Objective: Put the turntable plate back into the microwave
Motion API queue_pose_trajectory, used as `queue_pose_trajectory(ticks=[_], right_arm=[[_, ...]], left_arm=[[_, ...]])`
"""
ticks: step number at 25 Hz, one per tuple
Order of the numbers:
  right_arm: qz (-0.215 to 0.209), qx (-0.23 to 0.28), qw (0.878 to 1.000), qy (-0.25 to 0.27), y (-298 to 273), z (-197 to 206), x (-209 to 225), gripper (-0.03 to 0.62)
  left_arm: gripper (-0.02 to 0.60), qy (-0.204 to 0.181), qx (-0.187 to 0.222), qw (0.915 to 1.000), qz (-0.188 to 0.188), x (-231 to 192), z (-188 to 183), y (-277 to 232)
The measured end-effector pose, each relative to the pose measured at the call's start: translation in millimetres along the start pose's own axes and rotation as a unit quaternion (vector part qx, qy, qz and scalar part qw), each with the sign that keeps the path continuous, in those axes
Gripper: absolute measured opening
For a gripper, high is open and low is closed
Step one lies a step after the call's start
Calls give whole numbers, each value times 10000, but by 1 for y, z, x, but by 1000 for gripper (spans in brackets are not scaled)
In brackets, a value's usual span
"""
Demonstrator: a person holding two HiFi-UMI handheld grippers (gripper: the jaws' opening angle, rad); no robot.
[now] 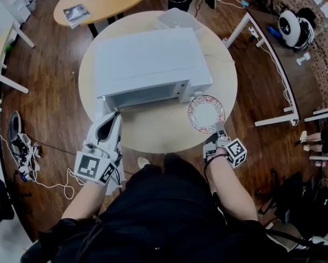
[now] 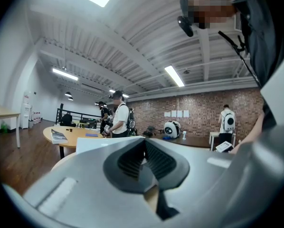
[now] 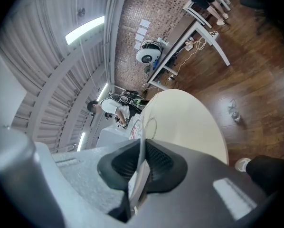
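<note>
We grip the plate (image 1: 206, 113) rim with right gripper (image 1: 219, 130), over surface (image 1: 164, 138); left gripper (image 1: 115, 117) clenched empty by microwave (image 1: 147, 62).

A glossy, glazed turntable plate (image 1: 206, 113) is gleaming ahead of the right gripper (image 1: 219, 129), whose ribbed black pads (image 3: 161, 163), matt and rubbery-looking, are clamping its thin edge. The gripper's grey plastic shell is showing a fine grainy finish. Beyond the jaws, the microwave (image 1: 150, 64) is presenting a smooth white casing on a pale matt tabletop (image 1: 158, 136), while dark wooden floorboards (image 1: 60, 53) are shining faintly.
</note>
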State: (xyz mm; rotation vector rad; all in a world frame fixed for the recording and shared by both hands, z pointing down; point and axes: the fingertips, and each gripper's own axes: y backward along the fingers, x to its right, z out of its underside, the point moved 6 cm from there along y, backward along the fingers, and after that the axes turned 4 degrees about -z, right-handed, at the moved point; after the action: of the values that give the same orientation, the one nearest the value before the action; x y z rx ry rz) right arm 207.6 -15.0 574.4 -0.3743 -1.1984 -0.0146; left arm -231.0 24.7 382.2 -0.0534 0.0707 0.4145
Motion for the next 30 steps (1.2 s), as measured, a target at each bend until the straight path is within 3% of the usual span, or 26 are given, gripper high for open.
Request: queue_pose_trajectory(ticks=[30], right_arm=[[-238,-649,9975,-158,-11,44,-11,20]], left_arm=[[5,-104,-70,9998,-174,3,0,14]])
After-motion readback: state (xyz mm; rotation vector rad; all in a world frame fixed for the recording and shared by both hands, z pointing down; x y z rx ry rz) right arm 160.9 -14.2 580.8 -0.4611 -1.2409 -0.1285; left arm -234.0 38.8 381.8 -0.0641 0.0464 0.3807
